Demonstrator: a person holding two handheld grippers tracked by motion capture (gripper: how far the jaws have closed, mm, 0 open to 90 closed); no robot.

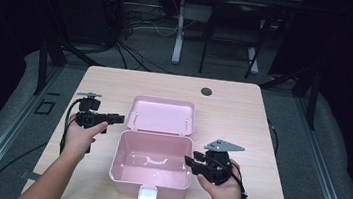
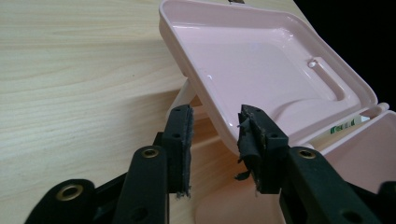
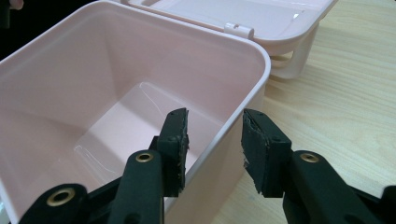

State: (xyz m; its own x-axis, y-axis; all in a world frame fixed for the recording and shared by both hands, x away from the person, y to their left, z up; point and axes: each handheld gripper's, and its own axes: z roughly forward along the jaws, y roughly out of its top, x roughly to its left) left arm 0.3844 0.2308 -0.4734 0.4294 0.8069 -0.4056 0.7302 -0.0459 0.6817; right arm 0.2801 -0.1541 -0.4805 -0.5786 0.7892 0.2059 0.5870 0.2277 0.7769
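A pink plastic box [image 1: 150, 182] stands open in the middle of the wooden table, its inside bare. Its hinged lid [image 1: 162, 114] lies folded back behind it. My left gripper [image 1: 121, 119] is level at the lid's left edge. In the left gripper view its jaws [image 2: 215, 123] stand open around the lid's rim [image 2: 205, 100], pads not pressing. My right gripper [image 1: 188, 160] is at the box's right wall. In the right gripper view it [image 3: 215, 123] is open and straddles that wall [image 3: 233, 116], one pad inside and one outside.
A white latch [image 1: 147, 193] sticks out from the box's front. The lid rests on its carry handle [image 3: 299, 56]. A dark round grommet [image 1: 206, 91] sits near the table's far edge. Bare wood [image 1: 260, 139] lies on either side of the box.
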